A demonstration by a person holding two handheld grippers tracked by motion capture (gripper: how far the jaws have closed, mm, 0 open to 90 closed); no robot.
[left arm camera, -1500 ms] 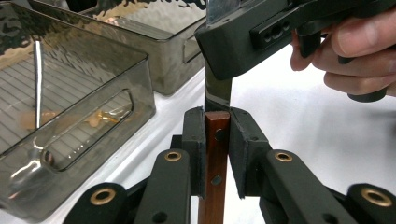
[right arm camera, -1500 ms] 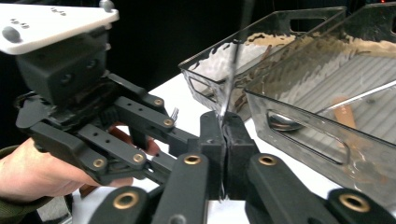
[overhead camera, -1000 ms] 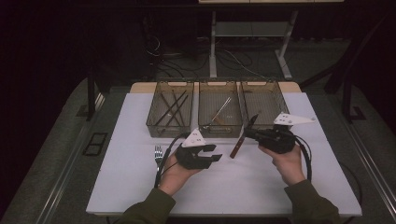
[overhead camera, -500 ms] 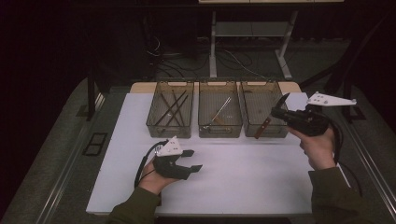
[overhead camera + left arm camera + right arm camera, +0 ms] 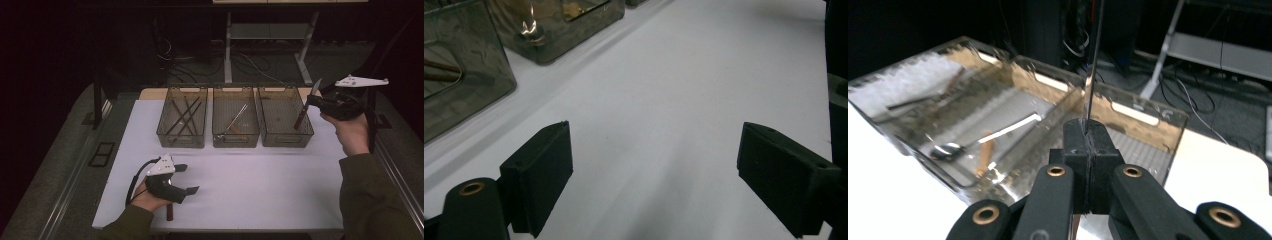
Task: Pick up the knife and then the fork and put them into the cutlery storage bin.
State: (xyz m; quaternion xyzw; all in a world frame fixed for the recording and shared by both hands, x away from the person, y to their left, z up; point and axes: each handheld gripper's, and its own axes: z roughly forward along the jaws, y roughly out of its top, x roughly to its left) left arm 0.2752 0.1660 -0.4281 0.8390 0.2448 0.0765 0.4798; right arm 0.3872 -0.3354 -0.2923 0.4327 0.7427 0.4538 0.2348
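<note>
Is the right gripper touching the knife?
Touching. In the right gripper view, the right gripper has its jaws shut tight on the knife, blade sticking up.

Knife [image 5: 306, 106]: slim, with a pale blade and a dark reddish-brown handle. Clamped between the shut jaws of the right gripper [image 5: 311, 100], which press on it about where blade joins handle, as far as the dim high view shows. Tilted, blade tip up and away, handle slanting down over the right end of the rightmost clear bin [image 5: 285, 122]. Raised above that bin, clear of the worktop [image 5: 260, 175]. Seen edge-on in the right gripper view as a thin dark line [image 5: 1094, 60] rising straight from the closed jaws.
</note>
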